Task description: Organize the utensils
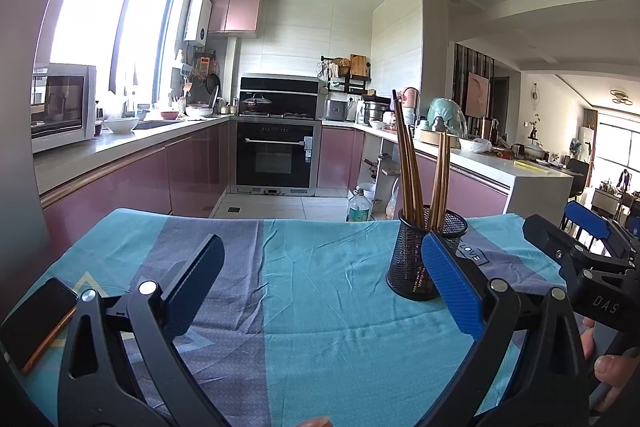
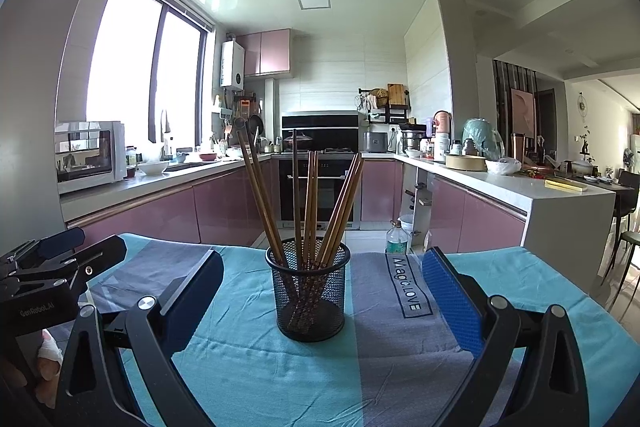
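**A:** A kitchen table draped in a teal cloth point(image 2: 248, 347). The right gripper point(image 2: 320, 291) hovers with jaws spread wide and empty, and straight ahead between its fingers stands the black mesh holder point(image 2: 310, 301), wooden chopsticks point(image 2: 310, 195) fanned upright inside it. Which step does that make?

**B:** By the look of it the sorting is finished or close to it: every chopstick in view stands in the holder, and none lies on the cloth that either camera shows. The left gripper point(image 1: 320, 287) is likewise spread, pinching nothing; the holder sits just ahead of its right finger, off to that side rather than centred.

**A:** And the next move?

**B:** Probably a check for strays. If one turns up, it calls for a narrow pinch near one end and a tilt upright over the rim. If none does, both grippers simply draw back.

**A:** What does one view add?

**B:** The left wrist view alone shows a dark phone point(image 1: 38, 323) lying left of its left finger, plus the person's fingertips on the right tool. The right wrist view alone shows the chopsticks fully spread and the cloth's lettering.
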Available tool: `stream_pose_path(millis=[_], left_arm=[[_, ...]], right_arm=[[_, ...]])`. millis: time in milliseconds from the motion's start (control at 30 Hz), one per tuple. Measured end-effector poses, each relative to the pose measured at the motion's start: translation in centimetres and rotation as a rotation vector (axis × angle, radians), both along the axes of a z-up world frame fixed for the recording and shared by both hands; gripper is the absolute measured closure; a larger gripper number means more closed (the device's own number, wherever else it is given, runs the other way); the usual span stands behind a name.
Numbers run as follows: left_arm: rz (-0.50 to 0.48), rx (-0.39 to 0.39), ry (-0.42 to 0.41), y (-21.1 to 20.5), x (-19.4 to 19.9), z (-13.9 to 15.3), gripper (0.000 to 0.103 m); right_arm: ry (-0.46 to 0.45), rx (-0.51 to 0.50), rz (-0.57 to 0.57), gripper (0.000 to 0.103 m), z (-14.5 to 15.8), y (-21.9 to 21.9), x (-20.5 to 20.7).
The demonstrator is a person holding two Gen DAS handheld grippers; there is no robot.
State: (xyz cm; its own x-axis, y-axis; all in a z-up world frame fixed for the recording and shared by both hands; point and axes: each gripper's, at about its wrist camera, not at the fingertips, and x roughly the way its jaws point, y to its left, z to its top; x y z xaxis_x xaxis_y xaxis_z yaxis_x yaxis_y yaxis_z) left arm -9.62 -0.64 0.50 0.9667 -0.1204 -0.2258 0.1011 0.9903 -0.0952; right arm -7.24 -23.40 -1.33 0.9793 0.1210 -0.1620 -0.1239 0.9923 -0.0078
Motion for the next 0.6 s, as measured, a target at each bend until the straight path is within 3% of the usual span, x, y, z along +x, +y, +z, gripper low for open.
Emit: stream_pose_path(millis=[600], left_arm=[[0.002, 0.001, 0.003, 0.04, -0.02, -0.05, 0.006]], right_arm=[[0.002, 0.005, -0.004, 0.007, -0.04, -0.2, -0.1]])
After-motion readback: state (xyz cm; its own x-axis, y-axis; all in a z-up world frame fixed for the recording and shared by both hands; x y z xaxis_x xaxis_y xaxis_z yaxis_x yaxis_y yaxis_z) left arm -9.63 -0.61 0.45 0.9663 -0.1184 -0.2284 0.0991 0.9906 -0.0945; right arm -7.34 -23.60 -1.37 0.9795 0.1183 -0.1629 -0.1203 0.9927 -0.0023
